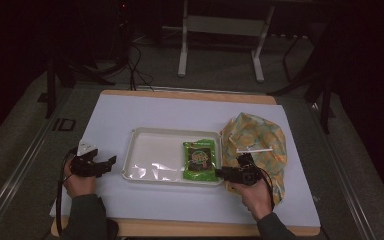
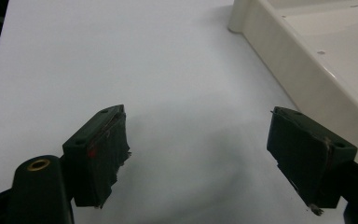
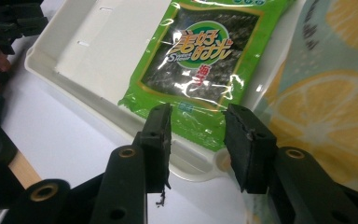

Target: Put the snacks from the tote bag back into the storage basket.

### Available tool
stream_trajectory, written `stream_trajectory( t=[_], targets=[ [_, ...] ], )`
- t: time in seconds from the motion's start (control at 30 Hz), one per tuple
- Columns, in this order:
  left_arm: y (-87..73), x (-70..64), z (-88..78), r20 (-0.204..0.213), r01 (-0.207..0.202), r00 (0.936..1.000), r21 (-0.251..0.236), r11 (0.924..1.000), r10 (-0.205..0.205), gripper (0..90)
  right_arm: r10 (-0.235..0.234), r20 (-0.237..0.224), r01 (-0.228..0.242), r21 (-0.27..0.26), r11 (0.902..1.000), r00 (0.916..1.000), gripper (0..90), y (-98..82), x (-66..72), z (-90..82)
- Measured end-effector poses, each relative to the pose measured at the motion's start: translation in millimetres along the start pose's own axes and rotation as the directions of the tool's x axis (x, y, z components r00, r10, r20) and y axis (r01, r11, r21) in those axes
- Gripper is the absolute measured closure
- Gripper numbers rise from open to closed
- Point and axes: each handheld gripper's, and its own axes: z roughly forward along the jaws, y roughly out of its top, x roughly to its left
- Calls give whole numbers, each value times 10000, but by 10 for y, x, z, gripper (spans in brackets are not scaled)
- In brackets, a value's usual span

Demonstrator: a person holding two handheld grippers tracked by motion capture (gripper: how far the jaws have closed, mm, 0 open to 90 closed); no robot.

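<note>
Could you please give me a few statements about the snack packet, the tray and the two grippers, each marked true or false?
1. The green snack packet lies in the cream tray. True.
2. The right gripper is clamped on the packet. False: its jaws stand apart just short of the packet's near edge.
3. The left gripper is open over bare white table. True.
4. The lemon-print bag lies left of the tray. False: it lies on the tray's right.

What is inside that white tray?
The white tray holds one green seaweed snack packet, lying flat at its right end; the rest of its floor is bare. Whatever lies beneath the packet is covered.
</note>
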Motion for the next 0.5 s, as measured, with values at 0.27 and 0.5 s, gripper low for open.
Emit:
stream_trajectory(
  t=[0.27, 0.5],
  targets=[
    [0, 0, -2, -8, -8, 10000, -5, 10000, 8, 207, -253, 287, 257, -110, 9996, 9993, 640, 59, -22, -97],
    [0, -2, 1, -12, -19, 10000, 4, 10000, 19, 207, -269, 520, 293, -449, 9986, 9983, 647, 134, -78, -237]
  ],
)
